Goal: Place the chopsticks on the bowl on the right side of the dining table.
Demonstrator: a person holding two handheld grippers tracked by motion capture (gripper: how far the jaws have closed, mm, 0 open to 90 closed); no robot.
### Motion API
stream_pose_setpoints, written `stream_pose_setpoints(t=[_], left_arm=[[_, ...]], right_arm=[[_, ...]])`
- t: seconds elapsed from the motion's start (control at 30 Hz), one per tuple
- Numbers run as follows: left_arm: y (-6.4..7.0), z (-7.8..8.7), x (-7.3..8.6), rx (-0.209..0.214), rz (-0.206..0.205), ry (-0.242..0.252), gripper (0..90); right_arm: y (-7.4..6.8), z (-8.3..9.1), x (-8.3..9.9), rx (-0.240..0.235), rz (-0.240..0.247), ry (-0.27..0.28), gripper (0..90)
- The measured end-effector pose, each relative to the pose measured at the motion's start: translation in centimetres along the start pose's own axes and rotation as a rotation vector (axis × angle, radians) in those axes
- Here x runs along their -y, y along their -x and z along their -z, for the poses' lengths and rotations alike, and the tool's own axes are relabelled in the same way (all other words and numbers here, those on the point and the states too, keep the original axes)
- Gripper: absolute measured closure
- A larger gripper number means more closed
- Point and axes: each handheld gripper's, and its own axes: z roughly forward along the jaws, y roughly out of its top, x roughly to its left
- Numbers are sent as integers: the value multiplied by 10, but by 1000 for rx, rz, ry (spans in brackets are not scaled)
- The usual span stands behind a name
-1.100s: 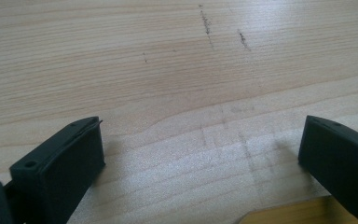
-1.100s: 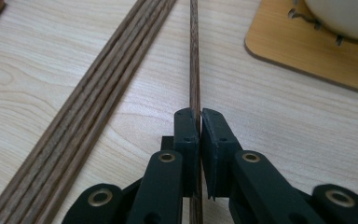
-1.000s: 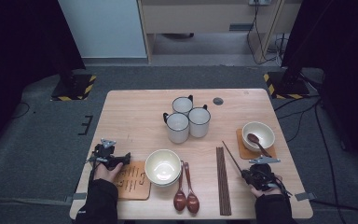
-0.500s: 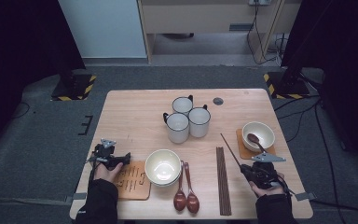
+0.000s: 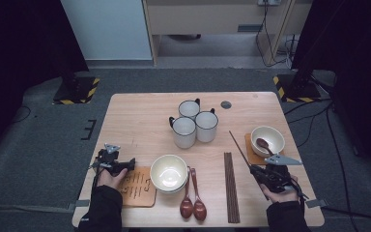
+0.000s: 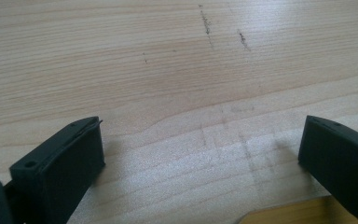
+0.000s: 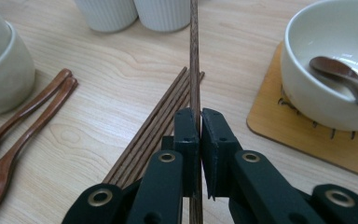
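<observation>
My right gripper (image 5: pixel 257 171) is at the front right of the table, shut on one dark wooden chopstick (image 5: pixel 239 150) that points away to the far left. In the right gripper view the chopstick (image 7: pixel 195 56) runs straight up between the closed jaws of my right gripper (image 7: pixel 199 122), above the bundle of several chopsticks (image 7: pixel 154 122) lying on the table (image 5: pixel 140 121). My left gripper (image 5: pixel 128 165) rests at the front left, beside a wooden coaster (image 5: pixel 138 186). In its own view my left gripper (image 6: pixel 200 144) is open over bare wood, with a coaster corner (image 6: pixel 289 215) at the bottom.
Stacked cream bowls (image 5: pixel 169 173) sit front centre, with two wooden spoons (image 5: pixel 193 203) and the chopstick bundle (image 5: pixel 230 186) to their right. Three white mugs (image 5: pixel 194 123) stand mid-table. A bowl (image 5: pixel 268 140) with a spoon (image 7: pixel 342 77) sits on a coaster (image 7: pixel 284 123) at right.
The right gripper has lifted the chopstick, and its far tip has risen and swung away from me. The left gripper has stayed put.
</observation>
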Motion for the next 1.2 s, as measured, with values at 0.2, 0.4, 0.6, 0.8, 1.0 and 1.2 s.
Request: stream_pose_setpoints(t=[0.2,0.4,0.6,0.8,1.0,1.2], left_arm=[[0,0,0,0,0,0,0],[0,0,0,0,0,0,0],[0,0,0,0,1,0,0],[0,0,0,0,1,0,0],[0,0,0,0,0,0,0],[0,0,0,0,1,0,0]], right_arm=[[-1,9,-6,-4,-1,37,851],[-1,15,-11,-9,0,66,851],[3,23,-17,-14,-10,96,851],[4,27,-22,-21,-21,120,851],[2,30,-30,-26,-22,139,851],[4,33,-37,-28,-29,158,851]])
